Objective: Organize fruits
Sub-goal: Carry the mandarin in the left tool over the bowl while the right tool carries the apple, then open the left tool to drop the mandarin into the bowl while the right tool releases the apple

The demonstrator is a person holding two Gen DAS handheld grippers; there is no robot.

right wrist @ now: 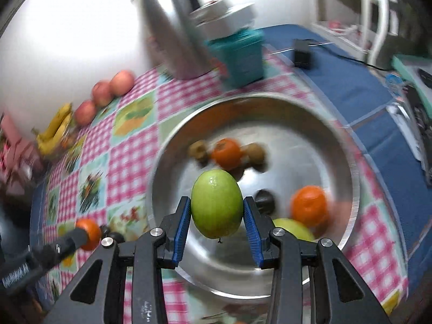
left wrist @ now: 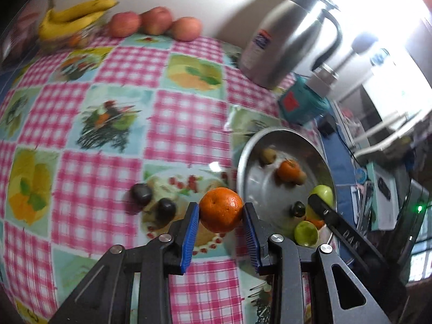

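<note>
table (left wrist: 113, 86) under a checked pink cloth fills most of the left wrist view, with open room across its middle; bananas (left wrist: 73, 16) and three apples (left wrist: 156, 24) line the far edge at the upper left, and a steel jug (left wrist: 286, 35) stands at the upper right. steel bowl (right wrist: 348, 189) sits low and centre in the right wrist view, close to the table's right edge, holding oranges, small brown fruit and a dark one. left claw (left wrist: 221, 210) is clamped on an orange (left wrist: 221, 209), held above the cloth just left of the bowl, near two dark fruits (left wrist: 154, 199). right claw (right wrist: 217, 212) is clamped on a green fruit (right wrist: 217, 202) over the bowl. both look mid-carry: keep each grip firm, clear the bowl's rim, keep the two claws apart, and set like beside like on the bare cloth, away from the edge.
</note>
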